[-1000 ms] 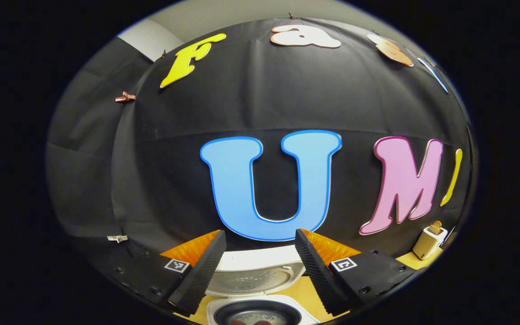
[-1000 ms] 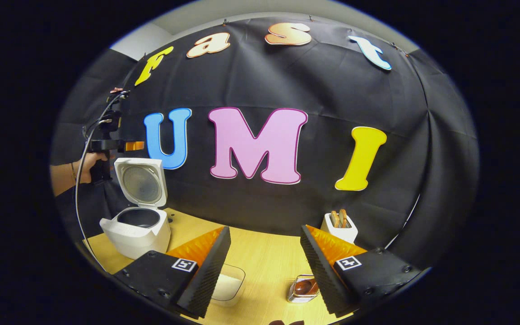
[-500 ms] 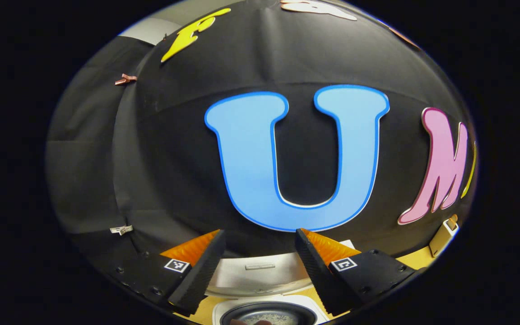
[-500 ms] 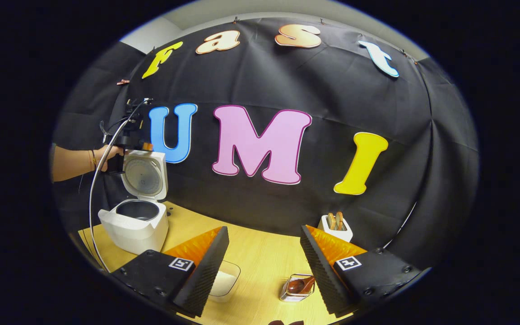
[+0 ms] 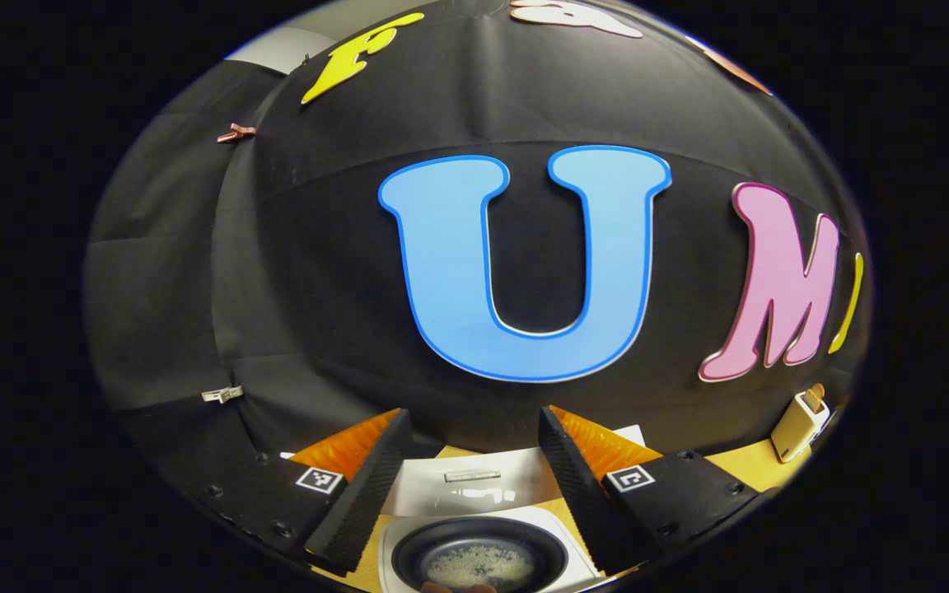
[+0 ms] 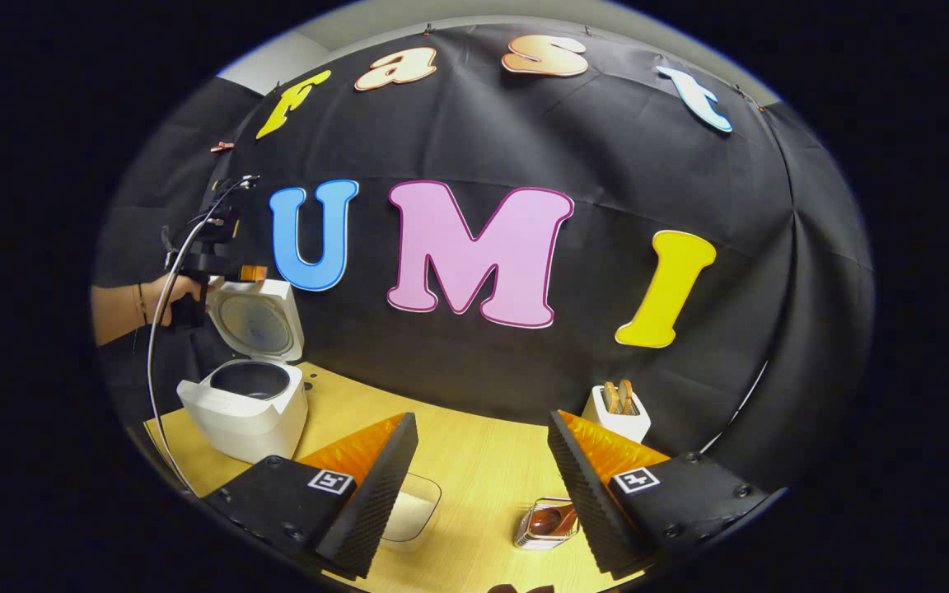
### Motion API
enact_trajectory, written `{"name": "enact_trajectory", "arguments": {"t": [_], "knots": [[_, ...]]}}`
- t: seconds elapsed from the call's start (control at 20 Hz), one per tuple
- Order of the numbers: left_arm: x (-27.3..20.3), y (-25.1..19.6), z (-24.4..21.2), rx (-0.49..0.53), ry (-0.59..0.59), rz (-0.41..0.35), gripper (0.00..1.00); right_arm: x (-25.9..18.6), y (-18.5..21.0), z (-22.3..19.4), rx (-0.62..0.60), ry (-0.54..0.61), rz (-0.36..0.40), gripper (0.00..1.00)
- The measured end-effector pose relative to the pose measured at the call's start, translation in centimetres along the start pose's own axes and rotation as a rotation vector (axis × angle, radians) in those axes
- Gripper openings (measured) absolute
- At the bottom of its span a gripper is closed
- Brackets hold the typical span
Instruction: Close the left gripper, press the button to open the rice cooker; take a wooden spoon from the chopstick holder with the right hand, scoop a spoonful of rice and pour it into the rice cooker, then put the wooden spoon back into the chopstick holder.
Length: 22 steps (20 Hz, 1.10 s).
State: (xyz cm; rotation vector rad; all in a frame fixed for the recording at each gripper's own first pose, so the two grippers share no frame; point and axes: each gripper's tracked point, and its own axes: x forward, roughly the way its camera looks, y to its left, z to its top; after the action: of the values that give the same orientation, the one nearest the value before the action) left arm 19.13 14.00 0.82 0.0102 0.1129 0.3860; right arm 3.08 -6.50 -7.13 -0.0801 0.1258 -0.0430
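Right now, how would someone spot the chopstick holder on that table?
Start at the white rice cooker with its lid up at the wooden table's far left. Come toward the right gripper: the chopstick holder is the small wire-framed container with a wooden spoon inside, right of the clear rice container.

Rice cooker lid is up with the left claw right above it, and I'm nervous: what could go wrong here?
The left claw hovers at the raised lid; a nudge could swing it shut over the rice cooker. Its cable hangs beside the cooker and might snag. The right claw, open, is low over the rice container.
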Motion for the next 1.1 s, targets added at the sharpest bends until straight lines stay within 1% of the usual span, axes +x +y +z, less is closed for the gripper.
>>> {"name": "enact_trajectory", "arguments": {"t": [0.15,0.25,0.5,0.75,0.9,1.1], "knots": [[-2.8,-0.7,-2.4,-0.01,0.023,-0.013,1.0,0.3,-0.1,-0.1,0.008,0.003,-0.002,0.98],[-4.3,-1.2,-4.3,-0.002,0.046,-0.037,1.0,0.3,-0.2,-0.3,0.017,0.01,-0.004,0.98],[-7.0,-2.0,-8.5,-0.023,0.119,-0.063,1.0,0.7,-0.5,-0.4,0.035,0.013,-0.01,0.98],[-8.3,-2.5,-12.8,-0.038,0.196,-0.062,1.0,0.6,-0.1,-0.6,0.038,0.018,-0.003,0.98],[-8.7,-2.7,-14.6,-0.024,0.223,-0.053,1.0,0.5,0.0,-0.8,0.037,0.024,-0.001,0.98],[-9.2,-3.1,-17.4,-0.01,0.289,-0.048,1.0,0.4,0.0,-1.2,0.045,0.03,0.0,0.98]]}}
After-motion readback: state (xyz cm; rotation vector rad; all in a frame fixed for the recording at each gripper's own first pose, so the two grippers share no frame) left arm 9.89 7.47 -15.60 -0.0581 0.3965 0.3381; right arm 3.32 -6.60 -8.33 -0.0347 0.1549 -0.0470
